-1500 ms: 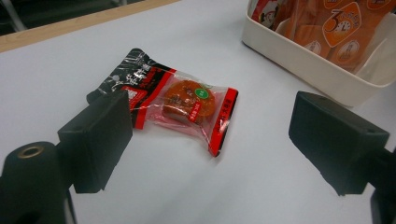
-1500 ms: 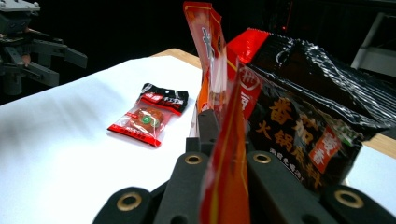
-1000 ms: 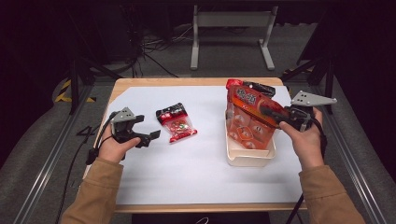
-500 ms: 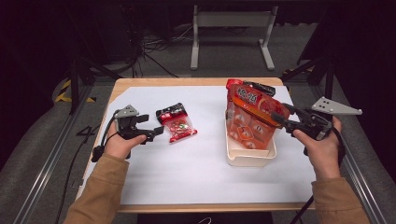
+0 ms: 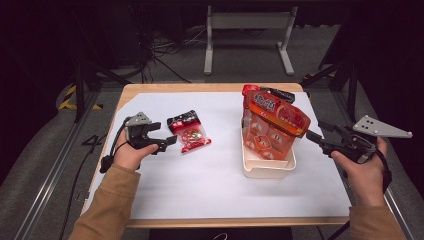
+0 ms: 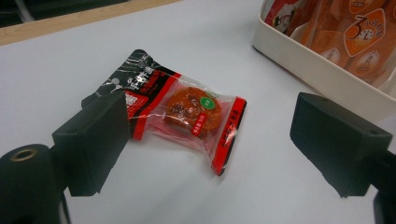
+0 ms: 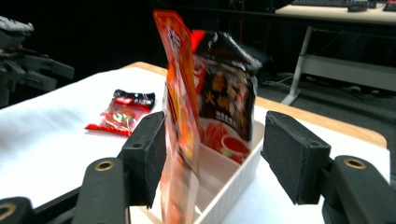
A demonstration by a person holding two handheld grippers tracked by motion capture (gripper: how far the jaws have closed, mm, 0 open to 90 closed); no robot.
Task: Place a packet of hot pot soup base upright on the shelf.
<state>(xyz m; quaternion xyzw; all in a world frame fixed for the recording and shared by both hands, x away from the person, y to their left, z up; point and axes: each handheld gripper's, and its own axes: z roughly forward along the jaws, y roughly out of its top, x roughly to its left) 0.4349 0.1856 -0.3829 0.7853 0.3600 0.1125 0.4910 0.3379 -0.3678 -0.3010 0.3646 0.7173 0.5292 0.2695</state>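
Right hand-held gripper (image 5: 314, 138): jaws just opened, released from the tall orange snack bag (image 5: 272, 127), now drawn back. Left hand-held gripper (image 5: 170, 142): open, empty, beside the small red sachet (image 5: 190, 132).

The near half of the worktop (image 5: 200, 190) lay bare from left edge to right edge, giving open passage. Toward the left edge a small red snack packet (image 5: 190, 134) lay flat, just ahead of the left hand-held gripper (image 5: 167, 141). Toward the right edge a white tub (image 5: 267, 167) stood with tall orange bags (image 5: 272, 125) upright in it, blocking level passage there. The right hand-held gripper (image 5: 312, 136) stood just beside them.
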